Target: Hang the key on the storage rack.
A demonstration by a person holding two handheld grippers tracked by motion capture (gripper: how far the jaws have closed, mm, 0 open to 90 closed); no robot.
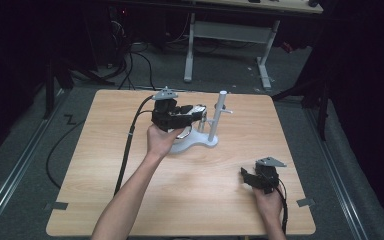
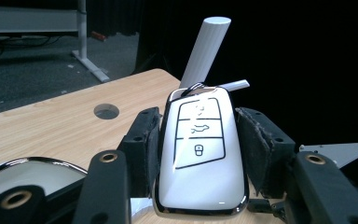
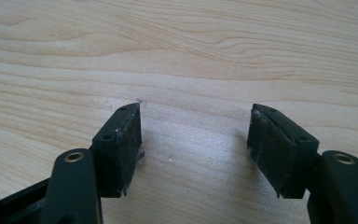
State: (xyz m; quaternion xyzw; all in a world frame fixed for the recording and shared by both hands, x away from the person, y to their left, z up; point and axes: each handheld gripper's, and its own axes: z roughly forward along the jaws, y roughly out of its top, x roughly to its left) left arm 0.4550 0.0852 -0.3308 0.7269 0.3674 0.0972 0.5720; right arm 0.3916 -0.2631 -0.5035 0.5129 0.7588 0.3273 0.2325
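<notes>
Here, one white car key (image 2: 200,149) sits pinched in the left gripper (image 2: 198,140) at the middle of the left gripper view, its long side pointing up toward one white stand (image 1: 215,117). The right gripper (image 3: 196,144), low right, is spread wide over the table (image 3: 191,51).

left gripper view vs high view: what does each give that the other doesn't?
Left gripper view alone: the white car key fob close up, its three button icons readable, pinched between the left tongs' pads, with its ring by the post's side peg; also a round hole in the tabletop.

High view alone: the whole table, both forearms, the right tongs resting near the front right, and the stand's full white base.

Both: the left tongs, the wooden tabletop, and the white upright post just beyond the tongs.
</notes>
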